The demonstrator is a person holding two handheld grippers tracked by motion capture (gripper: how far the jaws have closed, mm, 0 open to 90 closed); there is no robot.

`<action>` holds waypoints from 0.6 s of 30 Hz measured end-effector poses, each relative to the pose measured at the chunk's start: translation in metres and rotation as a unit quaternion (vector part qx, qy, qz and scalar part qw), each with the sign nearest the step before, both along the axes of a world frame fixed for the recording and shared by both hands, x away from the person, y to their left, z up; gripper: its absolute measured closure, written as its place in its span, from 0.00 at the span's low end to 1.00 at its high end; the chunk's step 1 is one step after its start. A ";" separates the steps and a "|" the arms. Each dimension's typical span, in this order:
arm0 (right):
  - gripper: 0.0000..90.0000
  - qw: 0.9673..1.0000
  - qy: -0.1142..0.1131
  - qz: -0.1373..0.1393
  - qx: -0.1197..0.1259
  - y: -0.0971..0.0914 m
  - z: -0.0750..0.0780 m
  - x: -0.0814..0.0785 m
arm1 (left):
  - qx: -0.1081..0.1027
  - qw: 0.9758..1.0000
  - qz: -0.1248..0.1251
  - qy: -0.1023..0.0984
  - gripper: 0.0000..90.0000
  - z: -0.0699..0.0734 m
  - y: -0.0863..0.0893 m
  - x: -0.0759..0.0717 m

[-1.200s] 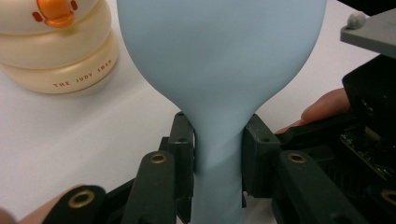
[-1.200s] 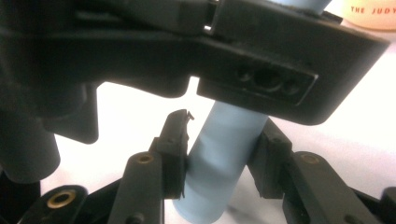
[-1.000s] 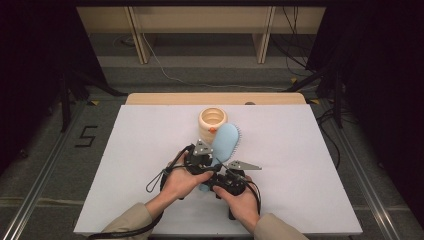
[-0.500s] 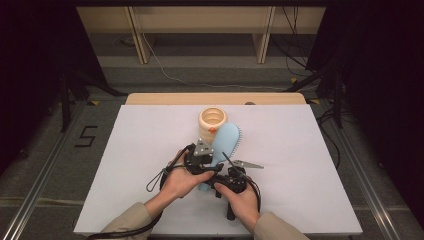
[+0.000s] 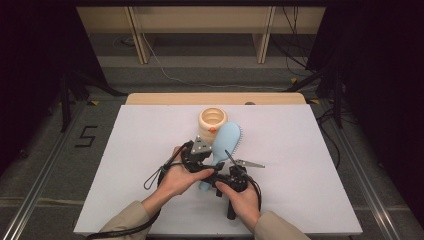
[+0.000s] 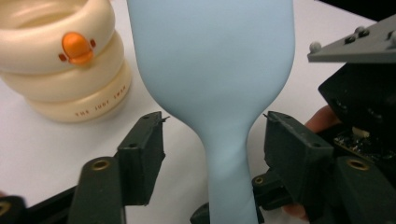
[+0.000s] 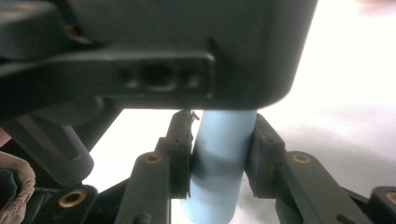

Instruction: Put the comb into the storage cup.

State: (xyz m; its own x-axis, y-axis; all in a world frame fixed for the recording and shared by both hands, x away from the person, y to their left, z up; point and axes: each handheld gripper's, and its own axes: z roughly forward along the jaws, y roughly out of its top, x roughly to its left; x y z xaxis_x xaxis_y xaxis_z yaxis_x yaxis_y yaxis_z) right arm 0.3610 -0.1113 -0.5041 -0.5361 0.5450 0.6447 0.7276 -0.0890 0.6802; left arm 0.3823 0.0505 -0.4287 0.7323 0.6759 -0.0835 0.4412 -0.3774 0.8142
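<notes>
We had the light-blue hairbrush (image 5: 223, 147) between our two hands near the middle of the white surface (image 5: 125, 145), its head lying just beside the cream ringed cup (image 5: 212, 120) with the orange duck bill. Our right claw (image 7: 219, 154) was clenched on the brush handle, both pads pressed flat against its sides. Our left claw (image 6: 212, 149) stood released: its jaws had just been opening, and the narrow neck of the brush ran between them with a clear gap on either side. So the handover looked done, in our judgement: the right hand had the brush and the left had let go. What remained, as far as we could tell, was to draw the left claw clear and carry the brush on, perhaps to the cup, whose mouth was open and seemed empty.
</notes>
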 end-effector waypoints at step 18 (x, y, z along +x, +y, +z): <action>0.74 1.000 0.002 -0.004 0.001 -0.001 -0.001 0.001 | 0.009 0.999 -0.025 -0.039 0.18 0.012 0.008 0.002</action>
